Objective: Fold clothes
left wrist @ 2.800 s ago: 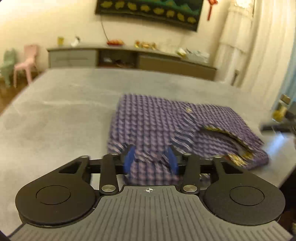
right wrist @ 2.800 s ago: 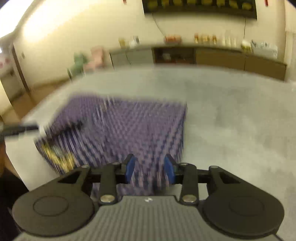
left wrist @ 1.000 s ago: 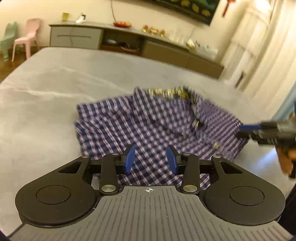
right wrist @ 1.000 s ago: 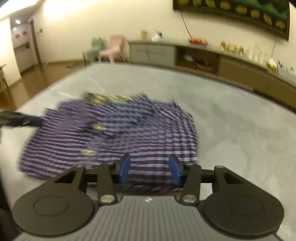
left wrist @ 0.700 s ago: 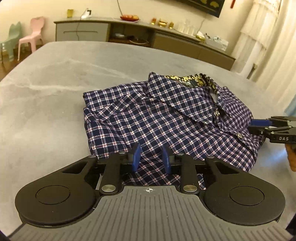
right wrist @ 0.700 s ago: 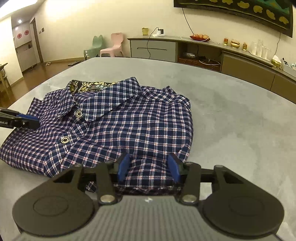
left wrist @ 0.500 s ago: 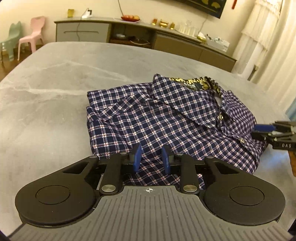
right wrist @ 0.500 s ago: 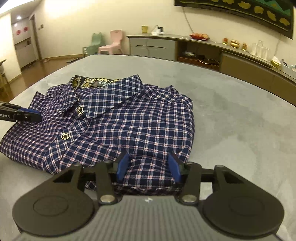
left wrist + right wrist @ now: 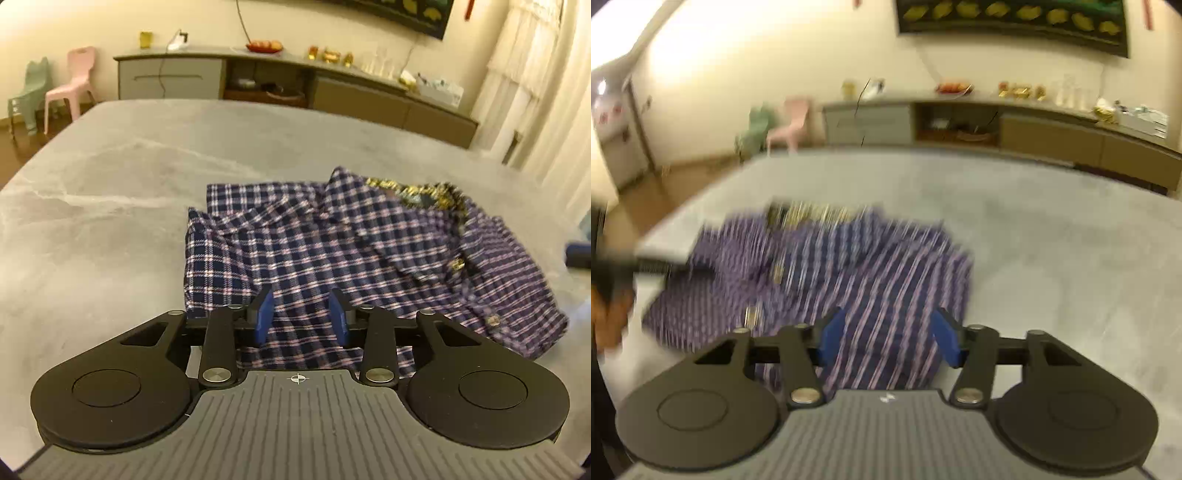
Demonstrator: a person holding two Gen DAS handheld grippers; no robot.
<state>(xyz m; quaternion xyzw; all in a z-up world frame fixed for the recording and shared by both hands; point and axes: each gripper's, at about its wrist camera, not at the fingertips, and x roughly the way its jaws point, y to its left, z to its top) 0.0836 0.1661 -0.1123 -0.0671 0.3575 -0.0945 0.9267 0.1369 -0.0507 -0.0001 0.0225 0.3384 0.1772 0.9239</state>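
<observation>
A folded navy plaid shirt point(image 9: 332, 251) lies collar-up on the grey table point(image 9: 110, 206); its gold-patterned collar lining shows at the far side. My left gripper point(image 9: 301, 317) is open and empty, raised over the shirt's near edge. In the right wrist view the shirt point(image 9: 868, 273) is blurred by motion. My right gripper point(image 9: 888, 336) is open and empty above the shirt's near edge. The left gripper's tip also shows in the right wrist view point(image 9: 657, 266) at the far left.
A long low sideboard point(image 9: 295, 85) with small items stands against the back wall. Pink and green children's chairs point(image 9: 70, 88) stand at the left. Curtains point(image 9: 546, 85) hang at the right. The table's near edge lies beside the shirt.
Both grippers have lifted and pulled back from the shirt. The left jaws have widened from a narrow gap. The shirt lies still, released on the table.
</observation>
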